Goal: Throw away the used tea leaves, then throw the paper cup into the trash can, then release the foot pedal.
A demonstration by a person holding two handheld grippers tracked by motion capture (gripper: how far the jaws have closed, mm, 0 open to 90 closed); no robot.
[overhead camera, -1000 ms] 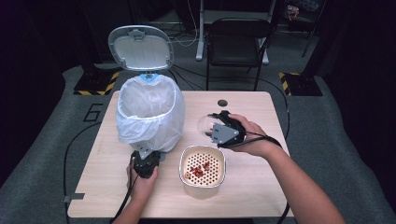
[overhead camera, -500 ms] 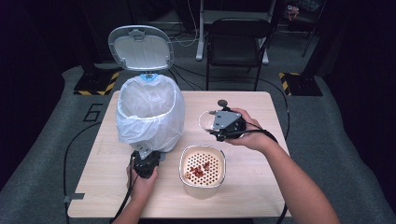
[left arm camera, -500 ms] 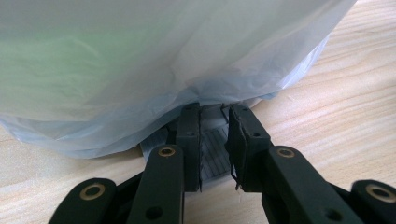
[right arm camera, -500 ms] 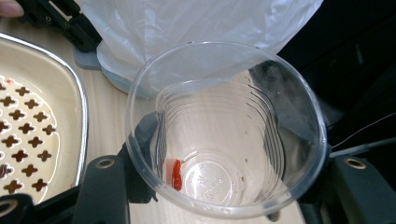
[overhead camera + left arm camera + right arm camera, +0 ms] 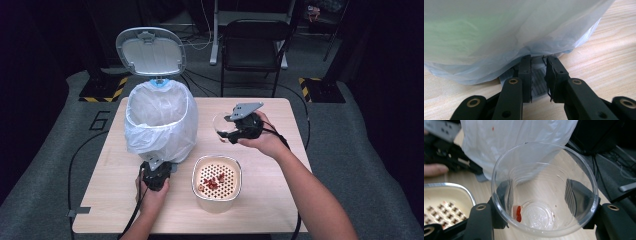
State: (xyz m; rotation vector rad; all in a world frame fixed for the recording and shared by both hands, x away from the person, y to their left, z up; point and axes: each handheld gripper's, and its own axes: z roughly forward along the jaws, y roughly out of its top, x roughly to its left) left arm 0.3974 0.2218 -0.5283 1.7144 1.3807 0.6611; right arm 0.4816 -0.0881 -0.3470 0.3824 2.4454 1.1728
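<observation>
Right tool (image 5: pixel 226 131) grips one cup (image 5: pixel 544 192); left tool (image 5: pixel 538 75) clamps one pedal (image 5: pixel 538 81).

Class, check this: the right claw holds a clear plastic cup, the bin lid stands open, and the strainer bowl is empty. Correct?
Not quite. The strainer bowl isn't empty: the high view shows red pieces in it. The right claw does hold the clear plastic cup, and the bin lid stands open.

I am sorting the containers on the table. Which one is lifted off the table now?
The clear plastic cup, held in the right gripper. The lined bin and perforated cream container stand on the table.
</observation>
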